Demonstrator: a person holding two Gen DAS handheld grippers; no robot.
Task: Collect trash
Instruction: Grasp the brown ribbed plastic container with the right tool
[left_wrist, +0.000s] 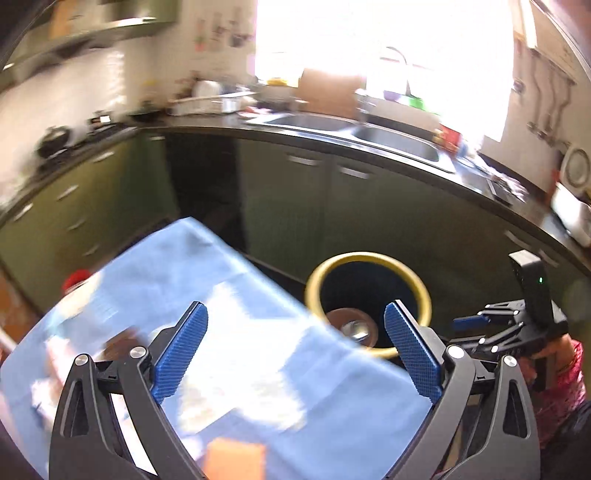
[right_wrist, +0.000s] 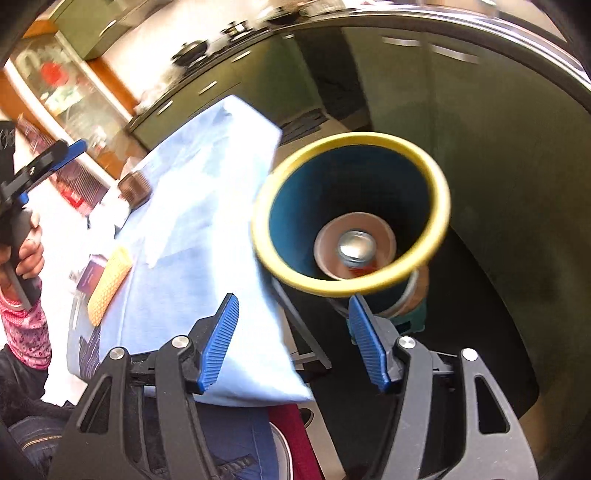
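Item: trash bin (right_wrist: 351, 214), yellow-rimmed, dark blue inside, set just ahead of the right gripper (right_wrist: 293, 341), beyond the edge of the blue-clothed table (right_wrist: 207, 206). A tin and a brownish disc are seen at its bottom.

Left gripper (left_wrist: 295, 354): pads spread wide, nothing between them, held over the cloth with the bin ahead to its right.

Right gripper: pads apart, nothing clamped.

Remaining on table: orange sponge (right_wrist: 109, 284), brown container (right_wrist: 135, 188).

Risks, judged: cloth snagged and dragged by a low pad; bin tipped if its rim is knocked; pieces dropped short.

Writing: none legible, owing to blur.
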